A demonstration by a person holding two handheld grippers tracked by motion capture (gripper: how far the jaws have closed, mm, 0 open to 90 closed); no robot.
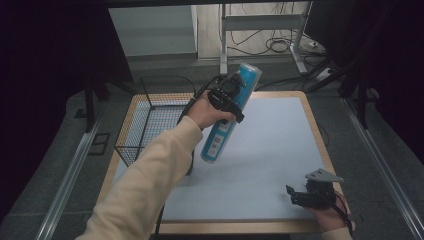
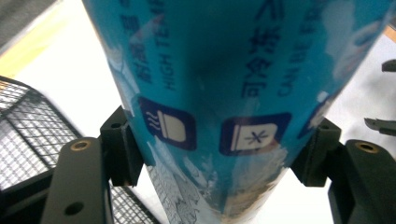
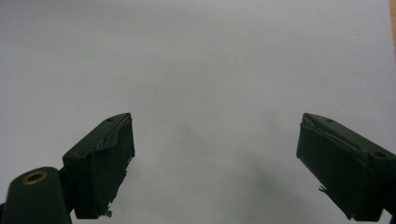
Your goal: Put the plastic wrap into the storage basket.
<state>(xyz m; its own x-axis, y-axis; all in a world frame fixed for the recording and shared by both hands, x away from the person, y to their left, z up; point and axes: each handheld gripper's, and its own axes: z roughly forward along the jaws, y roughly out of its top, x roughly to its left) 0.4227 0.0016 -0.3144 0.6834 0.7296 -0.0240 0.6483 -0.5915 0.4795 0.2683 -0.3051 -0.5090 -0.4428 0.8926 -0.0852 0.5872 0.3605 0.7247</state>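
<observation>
A tall blue cylindrical canister (image 1: 219, 141) with printed labels hangs tilted above the table's left half, its top leaning away and to the right. My left gripper (image 1: 234, 90) is shut on its upper part. In the left gripper view the canister (image 2: 224, 79) stands between the two jaws of the left gripper (image 2: 219, 156), whose pads (image 2: 122, 148) press on both sides. My right gripper (image 1: 299, 195) rests low at the table's front right corner, open and holding nothing. In its own view the right gripper (image 3: 215, 154) has its jaws wide apart over the bare white mat (image 3: 201, 60).
A black wire basket (image 1: 150, 120) stands on the table's left side, just left of the canister, and its mesh (image 2: 28, 135) lies below the left jaw. The white mat (image 1: 280, 145) covers a wooden-edged table. Desk legs and cables lie on the floor beyond.
</observation>
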